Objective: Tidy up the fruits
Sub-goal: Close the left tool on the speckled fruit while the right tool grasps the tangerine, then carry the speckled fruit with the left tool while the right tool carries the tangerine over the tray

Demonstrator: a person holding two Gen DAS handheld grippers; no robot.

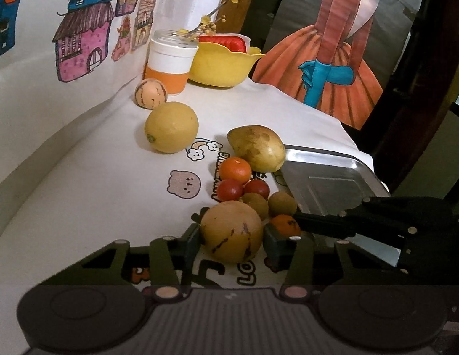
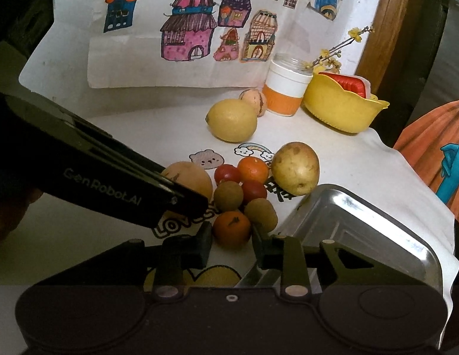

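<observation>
In the left wrist view, my left gripper (image 1: pixel 234 239) is shut on a round tan fruit (image 1: pixel 231 230) with brown streaks, which rests on the white cloth. In the right wrist view, my right gripper (image 2: pixel 232 245) is shut on a small orange mandarin (image 2: pixel 231 229) at the near end of the fruit cluster. Behind these lie two brown-green longans (image 2: pixel 228 195), two red cherry tomatoes (image 2: pixel 253 191), a second mandarin (image 2: pixel 253 170), a yellow-brown mango-like fruit (image 2: pixel 296 168) and a lemon (image 2: pixel 232 121). An empty steel tray (image 2: pixel 362 230) sits to the right of the cluster.
At the back stand an orange-and-white jar (image 1: pixel 170 62), a yellow bowl (image 1: pixel 220 65) holding something red, and a small striped fruit (image 1: pixel 150 93). The cloth-covered table drops off just right of the tray (image 1: pixel 333 177). A drawing of houses covers the wall behind.
</observation>
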